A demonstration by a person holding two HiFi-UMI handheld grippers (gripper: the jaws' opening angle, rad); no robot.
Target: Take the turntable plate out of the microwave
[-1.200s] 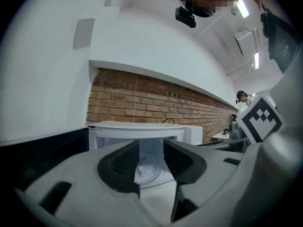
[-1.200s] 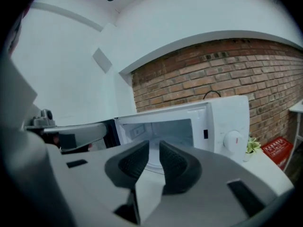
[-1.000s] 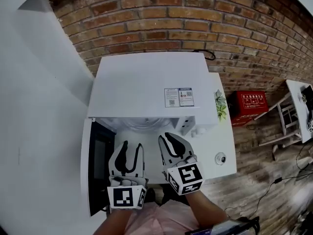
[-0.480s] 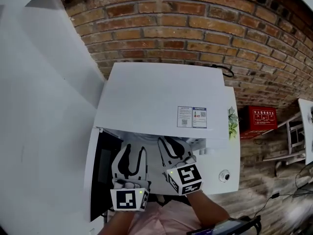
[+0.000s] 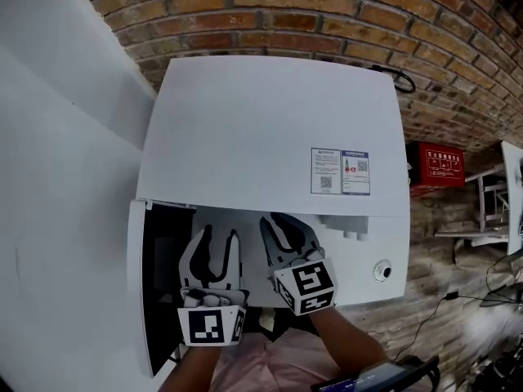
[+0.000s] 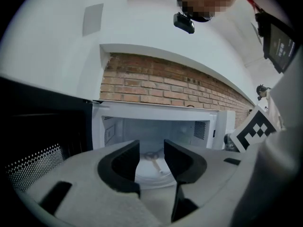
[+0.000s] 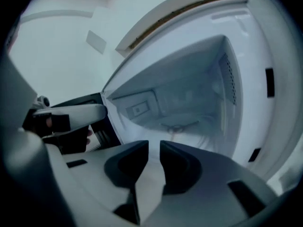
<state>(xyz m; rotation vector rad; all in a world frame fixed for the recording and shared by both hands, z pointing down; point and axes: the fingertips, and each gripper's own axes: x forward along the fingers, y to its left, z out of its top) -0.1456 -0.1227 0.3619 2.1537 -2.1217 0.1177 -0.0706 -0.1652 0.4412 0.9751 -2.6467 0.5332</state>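
The white microwave (image 5: pixel 270 129) stands with its door (image 5: pixel 139 284) swung open to the left. On the cavity floor lies the clear glass turntable plate (image 6: pixel 150 173), also seen as the round plate (image 7: pixel 189 131) in the right gripper view. In the head view the oven's top hides it. My left gripper (image 5: pixel 219 237) is open in front of the opening, short of the plate, which shows through its gap (image 6: pixel 151 148). My right gripper (image 5: pixel 282 223) is beside it, tips at the opening's edge. Its jaws (image 7: pixel 154 145) stand a little apart, have just been opening slightly, and hold nothing.
A brick wall (image 5: pixel 286 15) runs behind the microwave and a white wall (image 5: pixel 57 137) stands at its left. The control knob (image 5: pixel 382 270) is on the front at the right. A red box (image 5: pixel 439 166) sits on the floor at the right.
Both grippers have sunk and moved toward the microwave opening. The head view has shifted, so the oven's top now fills more of it and covers the cavity.
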